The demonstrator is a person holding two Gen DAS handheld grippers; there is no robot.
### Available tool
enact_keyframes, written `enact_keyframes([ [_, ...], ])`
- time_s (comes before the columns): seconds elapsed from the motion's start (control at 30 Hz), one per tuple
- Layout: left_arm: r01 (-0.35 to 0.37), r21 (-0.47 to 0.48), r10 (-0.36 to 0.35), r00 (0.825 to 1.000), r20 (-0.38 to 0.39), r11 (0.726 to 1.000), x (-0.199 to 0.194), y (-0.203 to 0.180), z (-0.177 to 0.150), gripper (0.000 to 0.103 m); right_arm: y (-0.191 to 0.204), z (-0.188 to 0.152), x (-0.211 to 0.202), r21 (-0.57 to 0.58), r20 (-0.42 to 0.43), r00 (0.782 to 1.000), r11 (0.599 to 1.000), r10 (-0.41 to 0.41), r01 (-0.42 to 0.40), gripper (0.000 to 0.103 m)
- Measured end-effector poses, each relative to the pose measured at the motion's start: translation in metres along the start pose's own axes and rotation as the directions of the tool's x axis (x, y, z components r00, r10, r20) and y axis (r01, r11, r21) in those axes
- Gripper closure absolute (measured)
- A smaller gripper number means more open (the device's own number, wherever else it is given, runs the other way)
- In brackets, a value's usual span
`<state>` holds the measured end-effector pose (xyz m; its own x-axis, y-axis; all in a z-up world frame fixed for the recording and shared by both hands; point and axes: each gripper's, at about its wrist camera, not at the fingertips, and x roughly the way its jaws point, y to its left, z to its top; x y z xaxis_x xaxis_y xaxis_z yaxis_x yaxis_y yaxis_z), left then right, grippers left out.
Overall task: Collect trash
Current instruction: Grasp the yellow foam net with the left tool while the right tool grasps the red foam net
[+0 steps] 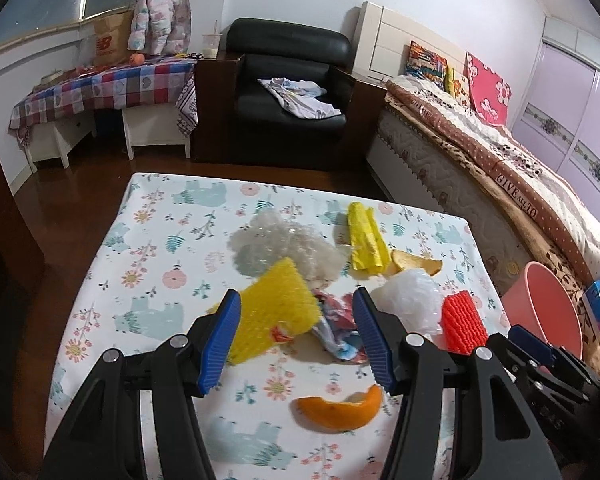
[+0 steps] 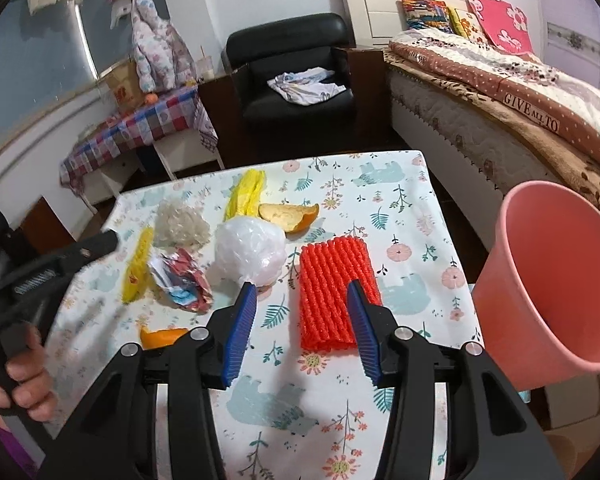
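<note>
You are working over a floral table [image 1: 148,248] that is carrying eight pieces of trash. Counting from left to right in the left wrist view, you are looking at one yellow foam net [image 1: 276,312], one wad of clear bubble wrap [image 1: 276,244], one crumpled printed wrapper [image 1: 336,328], two orange peels, one yellow plastic bag [image 1: 364,240], one ball of white plastic [image 1: 412,300] and one red foam net [image 1: 462,320]. The near orange peel [image 1: 340,408] is lying alone toward you; the far orange peel [image 1: 416,266] is sitting just beside the yellow plastic bag.

One pink bin [image 2: 548,280] is standing off the table's right edge, beside the bed [image 2: 520,120]. A black armchair [image 1: 288,92] is sitting beyond the table, with a checked side table [image 1: 100,88] to its left.

Your left gripper [image 1: 296,312] is hanging spread wide above the heap, its blue pads framing the edge of the yellow foam net and the crumpled printed wrapper, gripping nothing. The near orange peel is lying just in front of it.

Your right gripper [image 2: 302,304] is standing partly spread and empty. Its right pad is overlapping the red foam net in the picture while the left pad is sitting just short of the ball of white plastic; whether either is touching you cannot tell. Your hand [image 2: 24,384] is gripping the left tool's handle.
</note>
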<state>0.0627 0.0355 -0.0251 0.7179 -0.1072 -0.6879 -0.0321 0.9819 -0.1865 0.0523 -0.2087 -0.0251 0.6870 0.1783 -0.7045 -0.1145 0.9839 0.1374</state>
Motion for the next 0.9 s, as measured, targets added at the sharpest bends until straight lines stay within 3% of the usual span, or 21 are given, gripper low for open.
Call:
enact_keyframes([
  [0.17, 0.016, -0.021, -0.016, 1.000, 0.000, 1.000, -0.002, 0.026, -0.004, 0.046, -0.005, 0.002, 0.013, -0.006, -0.017, 0.998, 0.998, -0.067, 0.067, 0.055],
  [0.37, 0.047, -0.045, -0.048, 0.999, -0.023, 0.998, 0.003, 0.044, -0.007, 0.046, -0.019, -0.003, 0.030, 0.028, -0.065, 0.994, 0.996, -0.083, 0.085, 0.055],
  [0.5, 0.047, 0.025, -0.046, 0.997, -0.056, 0.999, 0.017, 0.038, -0.008, 0.046, -0.024, -0.007, 0.037, 0.040, -0.089, 0.994, 0.996, -0.071, 0.075, 0.055],
  [0.7, 0.124, 0.150, -0.106, 0.986, -0.125, 0.981, 0.036, 0.026, -0.011, 0.046, -0.030, -0.011, 0.042, 0.057, -0.102, 0.993, 0.997, -0.052, 0.058, 0.055],
  [0.9, 0.102, 0.290, -0.056, 0.985, -0.162, 0.952, 0.054, 0.023, -0.017, 0.046, -0.032, -0.011, 0.045, 0.069, -0.110, 0.993, 0.996, -0.045, 0.052, 0.055],
])
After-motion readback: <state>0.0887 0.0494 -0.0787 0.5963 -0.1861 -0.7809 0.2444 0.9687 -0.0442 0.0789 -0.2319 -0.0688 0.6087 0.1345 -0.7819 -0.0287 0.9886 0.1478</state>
